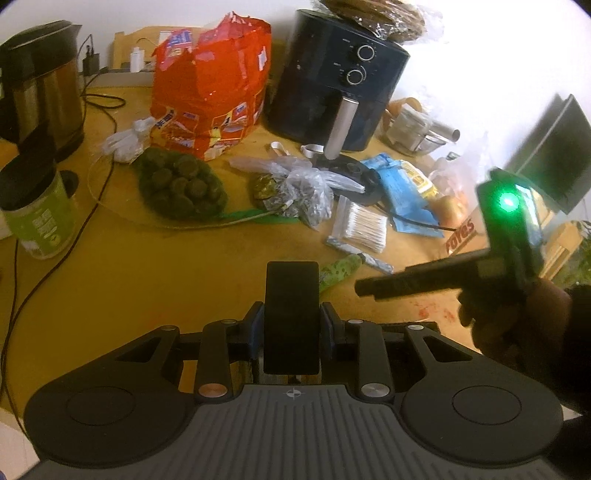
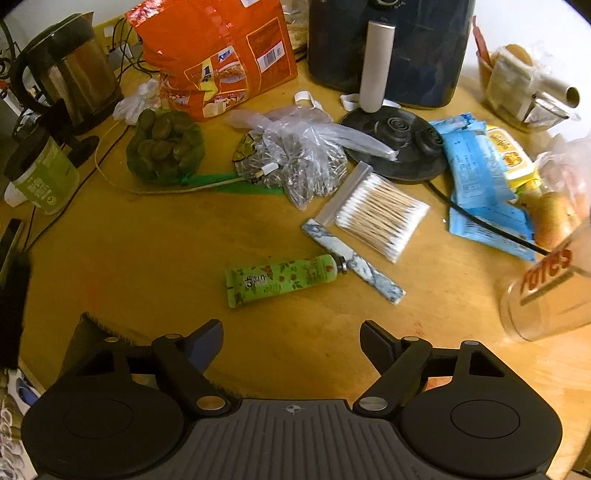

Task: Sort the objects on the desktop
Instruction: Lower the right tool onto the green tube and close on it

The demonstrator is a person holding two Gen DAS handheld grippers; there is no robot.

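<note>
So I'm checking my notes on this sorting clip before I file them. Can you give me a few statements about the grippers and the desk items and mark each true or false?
1. The left gripper is shut on a flat black phone-like object. True.
2. The right gripper holds the green tube. False: its jaws stand wide apart and empty; the tube lies on the table ahead of them.
3. The pack of cotton swabs lies flat on the table. True.
4. The orange bag lies flat beside the green tube. False: it stands at the back, near the kettle.
5. The air fryer has nothing on top. False: a wrapped bundle rests on it.
</note>
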